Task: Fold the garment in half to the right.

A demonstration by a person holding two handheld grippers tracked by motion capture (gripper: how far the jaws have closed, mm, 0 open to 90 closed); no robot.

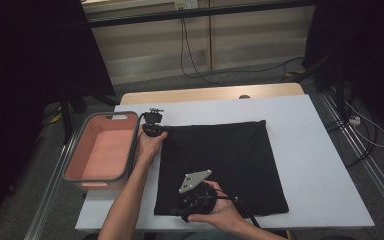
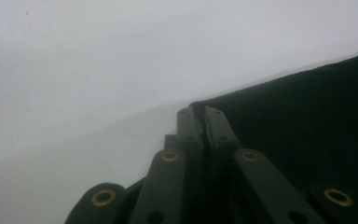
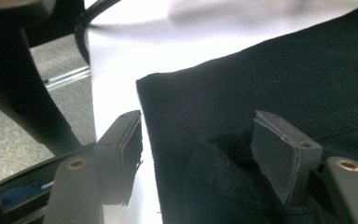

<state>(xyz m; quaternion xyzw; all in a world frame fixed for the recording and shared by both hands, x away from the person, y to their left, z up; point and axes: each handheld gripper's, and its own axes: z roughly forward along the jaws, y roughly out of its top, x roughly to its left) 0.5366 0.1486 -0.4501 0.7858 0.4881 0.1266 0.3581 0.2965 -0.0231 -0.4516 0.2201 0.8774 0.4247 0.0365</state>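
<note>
A black cloth (image 1: 225,165) lies flat and folded on the white table (image 1: 315,150). At the cloth's far left corner my left gripper (image 1: 156,132) is held down in a hand. In the left gripper view its jaws (image 2: 200,113) are pressed together on the cloth's edge (image 2: 307,121). By the near left corner sits my right gripper (image 1: 181,212), a grey plate on top. In the right gripper view it (image 3: 203,154) is open, its pads (image 3: 282,156) on either side of a raised fold of cloth (image 3: 223,182) near the corner.
A pink basin (image 1: 80,150) with a grey rim stands off the table's left side, beside the left hand. Bare white tabletop runs right of and beyond the cloth. Cables (image 1: 195,65) trail on the floor behind the table.
</note>
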